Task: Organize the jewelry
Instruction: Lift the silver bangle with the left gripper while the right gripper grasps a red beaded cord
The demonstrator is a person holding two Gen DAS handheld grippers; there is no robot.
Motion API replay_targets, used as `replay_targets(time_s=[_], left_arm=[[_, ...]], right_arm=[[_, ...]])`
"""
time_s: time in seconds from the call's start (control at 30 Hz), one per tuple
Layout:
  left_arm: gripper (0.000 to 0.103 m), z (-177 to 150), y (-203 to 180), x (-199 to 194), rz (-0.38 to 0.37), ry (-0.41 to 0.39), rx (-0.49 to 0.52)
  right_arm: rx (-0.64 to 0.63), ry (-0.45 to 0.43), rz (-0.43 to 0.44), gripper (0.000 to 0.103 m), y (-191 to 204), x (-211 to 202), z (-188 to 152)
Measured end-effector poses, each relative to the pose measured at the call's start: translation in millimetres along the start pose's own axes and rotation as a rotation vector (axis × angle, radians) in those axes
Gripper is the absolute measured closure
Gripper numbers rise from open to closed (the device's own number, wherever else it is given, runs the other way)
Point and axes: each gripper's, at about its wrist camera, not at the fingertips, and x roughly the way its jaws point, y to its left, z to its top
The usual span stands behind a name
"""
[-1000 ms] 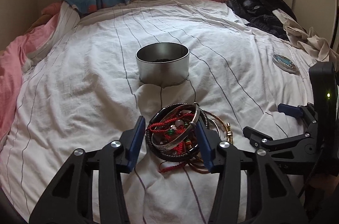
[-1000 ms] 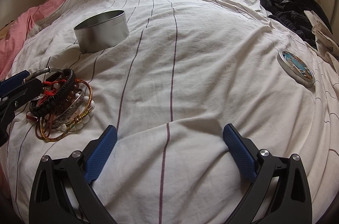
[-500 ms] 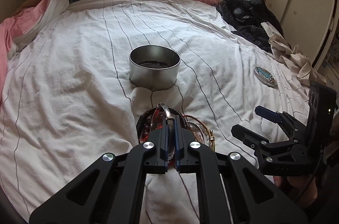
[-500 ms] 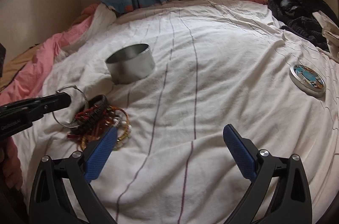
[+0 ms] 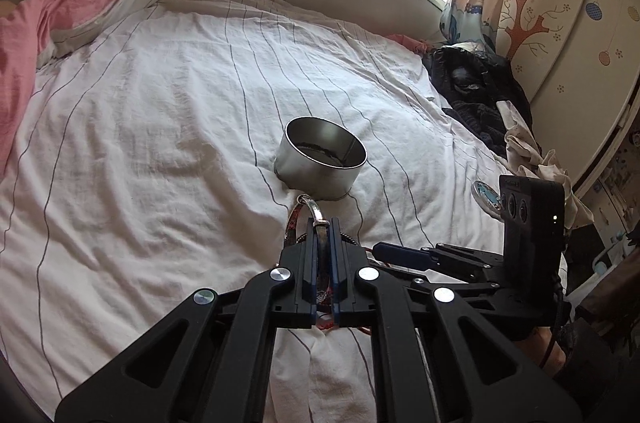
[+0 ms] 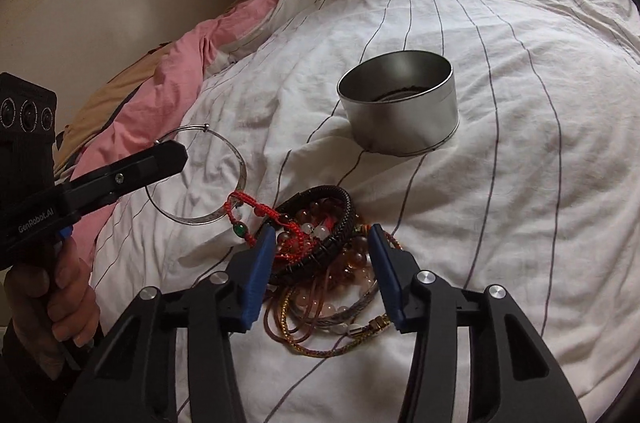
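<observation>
White bedding with thin dark stripes covers the bed (image 6: 500, 183), soft and creased, so nothing on it lies flat or firm. On it, toward the far side, stands a round metal tin (image 6: 398, 107), open and upright, stiff and probably light. Near to it lies the pile of bracelets (image 6: 320, 255): a dark braided band, red cord, glass-like beads, golden chain, all tangled.

The right gripper (image 6: 320, 259) is over this pile; its jaws have just been closing and now stand on both sides of it, not clearly pressing. I judge the cords will drag their neighbours, so the stiff braided band is the better place to hold.

The left gripper (image 6: 178, 153) has its jaws pressed together on a thin silver bangle (image 6: 224, 175), lifted left of the pile. It looks rigid and smooth and may slip; a red cord seems to hang on its lower edge.
</observation>
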Motion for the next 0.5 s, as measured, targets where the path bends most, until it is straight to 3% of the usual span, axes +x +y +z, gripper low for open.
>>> replay_targets(time_s=[0.1,0.2,0.33,0.4,0.47,0.5], left_arm=[[0.098,0.6,4.1,-1.4,0.013,-0.012,-0.014],[0.098,1.8,5.5,-3.1,0.028,-0.024,-0.018],[0.098,2.0,6.8,-3.2,0.052,-0.028,-0.020],[0.098,2.5,8.0,-4.2,0.056,-0.032,-0.025],[0.098,2.0,9.2,-4.0,0.055,-0.032,-0.028],[0.098,2.0,8.8,-3.7,0.054,-0.031,-0.028]], right_arm=[[0.014,0.016,0.002,0.067,-0.8,7.6,2.3],[0.011,0.019,0.009,0.082,-0.5,9.9,6.1],[-0.004,-0.007,0.002,0.089,1.8,4.3,5.1],[-0.003,-0.002,-0.013,0.089,0.6,1.1,3.7],[-0.037,-0.002,-0.083,0.087,3.9,-2.4,2.2],[-0.055,-0.027,-0.108,0.068,7.3,-7.7,2.3]])
